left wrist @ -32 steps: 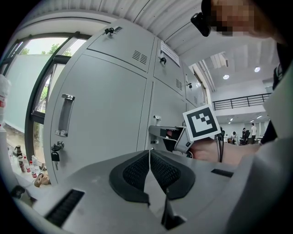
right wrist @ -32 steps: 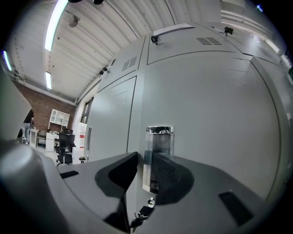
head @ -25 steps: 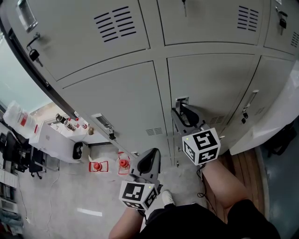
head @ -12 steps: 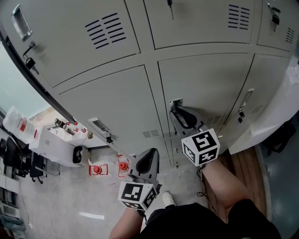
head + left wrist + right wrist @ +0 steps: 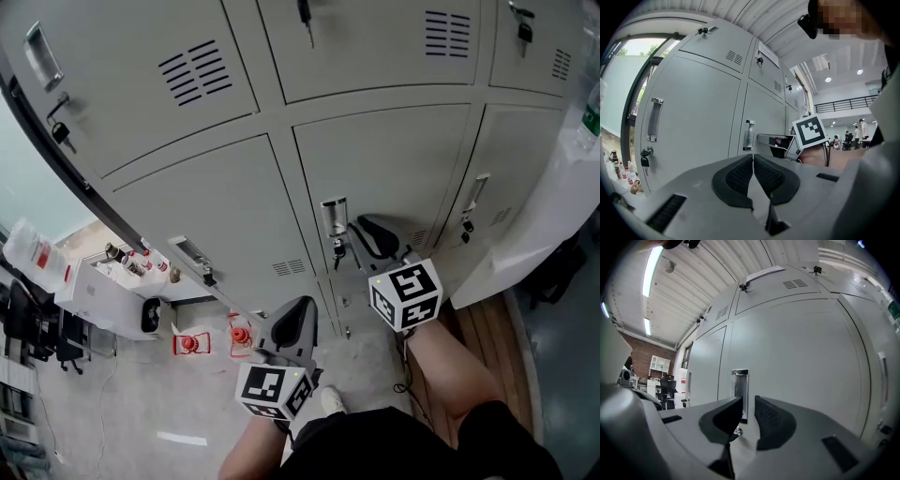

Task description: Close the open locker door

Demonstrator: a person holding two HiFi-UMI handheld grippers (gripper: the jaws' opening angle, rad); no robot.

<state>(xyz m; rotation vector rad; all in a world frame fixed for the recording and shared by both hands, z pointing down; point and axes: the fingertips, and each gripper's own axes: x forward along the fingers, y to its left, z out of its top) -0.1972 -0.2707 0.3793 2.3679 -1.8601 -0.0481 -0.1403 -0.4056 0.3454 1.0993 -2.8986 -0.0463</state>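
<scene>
The right gripper [image 5: 748, 401] has its 2 jaws a narrow slit apart, with nothing between them. Straight ahead through that slit is the recessed handle [image 5: 739, 394] of the locker door [image 5: 797, 362]. The door's face fills the space in front of the jaws and looks flush, or very nearly flush, with its neighbours. From the head view the jaw tips sit just right of the handle, close to the panel, and I cannot tell whether they touch it.

The closing push looks almost done. To finish it well, I would press squarely on the flat metal beside the handle, on the latch side. I would stay clear of the key [image 5: 338, 249] hanging just below and left of the jaws, and check that the seam to their left sits even all the way along.

The left gripper [image 5: 753, 159] has its pads pressed together and holds nothing. It sits below and left of the right jaws, well back from the lockers.

Under both grippers is a pale speckled floor [image 5: 141, 403]. 2 orange cones [image 5: 190, 341] stand left of the left jaws, and a white table [image 5: 98, 281] with small bottles stands further left. Wooden planks [image 5: 483, 328] run to the right. Far left of the right jaws are a brick wall [image 5: 640, 357] and office chairs [image 5: 665, 387].
</scene>
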